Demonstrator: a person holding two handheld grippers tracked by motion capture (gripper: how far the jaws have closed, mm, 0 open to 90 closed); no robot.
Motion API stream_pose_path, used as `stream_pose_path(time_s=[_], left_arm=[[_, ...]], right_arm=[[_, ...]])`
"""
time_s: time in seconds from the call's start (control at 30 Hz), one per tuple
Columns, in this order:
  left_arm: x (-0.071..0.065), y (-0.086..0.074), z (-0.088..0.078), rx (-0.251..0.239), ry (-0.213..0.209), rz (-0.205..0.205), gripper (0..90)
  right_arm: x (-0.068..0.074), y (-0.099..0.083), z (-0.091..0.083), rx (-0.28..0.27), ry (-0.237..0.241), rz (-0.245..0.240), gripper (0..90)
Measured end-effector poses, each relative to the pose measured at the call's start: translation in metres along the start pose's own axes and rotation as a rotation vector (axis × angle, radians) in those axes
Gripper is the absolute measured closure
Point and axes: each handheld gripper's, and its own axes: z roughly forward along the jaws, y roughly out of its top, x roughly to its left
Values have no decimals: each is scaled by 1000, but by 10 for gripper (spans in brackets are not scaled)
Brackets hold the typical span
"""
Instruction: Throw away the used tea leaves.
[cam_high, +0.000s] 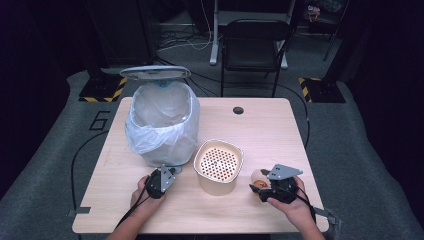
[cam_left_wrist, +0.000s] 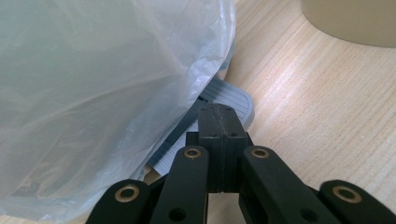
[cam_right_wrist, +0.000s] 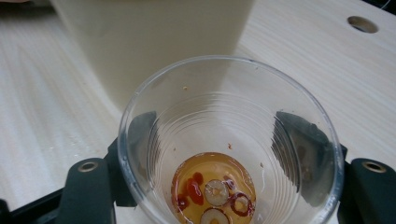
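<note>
My right gripper (cam_high: 261, 188) is shut on a clear plastic cup (cam_high: 258, 178) near the table's front right. In the right gripper view its jaws press the cup (cam_right_wrist: 219, 100) from both sides, and amber liquid with red and pale slices (cam_right_wrist: 214, 191) lies at the bottom. A beige container with a perforated strainer insert (cam_high: 218, 164) stands just left of the cup. My left gripper (cam_high: 170, 172) is shut, with nothing between its jaws. Its tips (cam_left_wrist: 219, 128) rest at the grey ribbed pedal (cam_left_wrist: 233, 99) of a bin lined with a white bag (cam_high: 162, 125), whose lid (cam_high: 155, 73) stands raised.
The beige container's wall (cam_right_wrist: 154, 42) rises right behind the cup. A round cable hole (cam_high: 238, 110) sits at the far side of the wooden table (cam_high: 270, 130). A black folding chair (cam_high: 255, 45) stands beyond the table. The bag (cam_left_wrist: 93, 93) bulges over the pedal.
</note>
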Motion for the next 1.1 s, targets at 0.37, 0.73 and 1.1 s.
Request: stream_pose_path(time_s=[0.37,0.73,1.1], left_arm=[[0,0,0,0,0,-1,900],[0,0,0,-2,-1,-4,900],[0,0,0,-2,-4,-11,900]], right_arm=[[-36,29,-4,-36,-15,15,325],[-57,67,3,-30,-44,-27,325],[-66,101,19,-85,-38,-69,329]])
